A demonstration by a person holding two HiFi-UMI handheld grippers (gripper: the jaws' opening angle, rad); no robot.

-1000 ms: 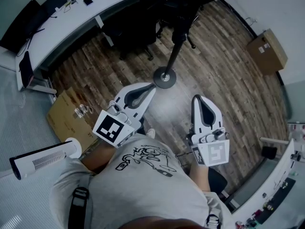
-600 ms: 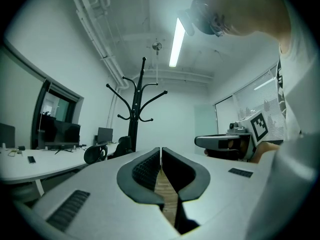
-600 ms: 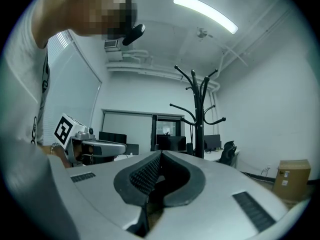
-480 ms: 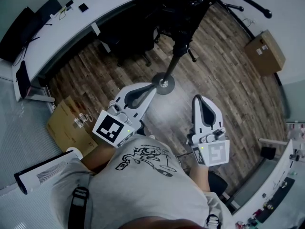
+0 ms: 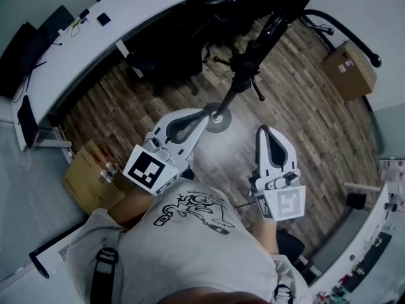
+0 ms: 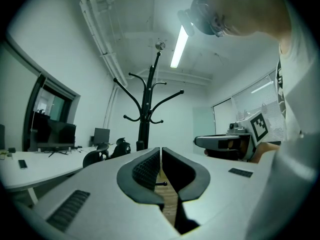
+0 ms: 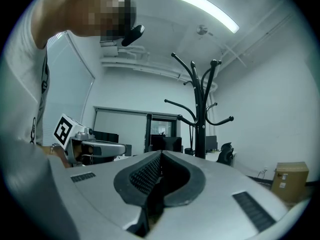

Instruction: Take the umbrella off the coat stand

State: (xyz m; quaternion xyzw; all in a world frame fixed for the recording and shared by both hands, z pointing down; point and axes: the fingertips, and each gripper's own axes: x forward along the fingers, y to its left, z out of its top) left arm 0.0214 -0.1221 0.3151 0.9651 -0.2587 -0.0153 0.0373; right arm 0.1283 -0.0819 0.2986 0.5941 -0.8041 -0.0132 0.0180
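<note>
A black coat stand point(image 5: 244, 67) rises from a round base point(image 5: 221, 118) on the wood floor just ahead of me. Its curved hooks spread out near the ceiling in the left gripper view point(image 6: 145, 109) and the right gripper view point(image 7: 201, 109). I cannot make out an umbrella on it in any view. My left gripper point(image 5: 204, 114) is shut and empty, its tip over the edge of the base in the head view, and its jaws meet in its own view point(image 6: 161, 152). My right gripper point(image 5: 264, 130) is shut and empty, a little right of the base, with its jaws pressed together point(image 7: 161, 155).
A long curved white desk point(image 5: 95, 33) with black office chairs point(image 5: 171, 46) runs behind the stand. A cardboard box point(image 5: 350, 68) sits at the right wall, another point(image 5: 85, 170) at my left. A white tower fan point(image 5: 47, 258) lies at the lower left. A cluttered bench point(image 5: 373, 246) stands at the right.
The head view has shifted: the stand's base now sits nearer the left gripper's tip, and the fan has slid toward the lower left corner. Both grippers stay shut, held as before.
</note>
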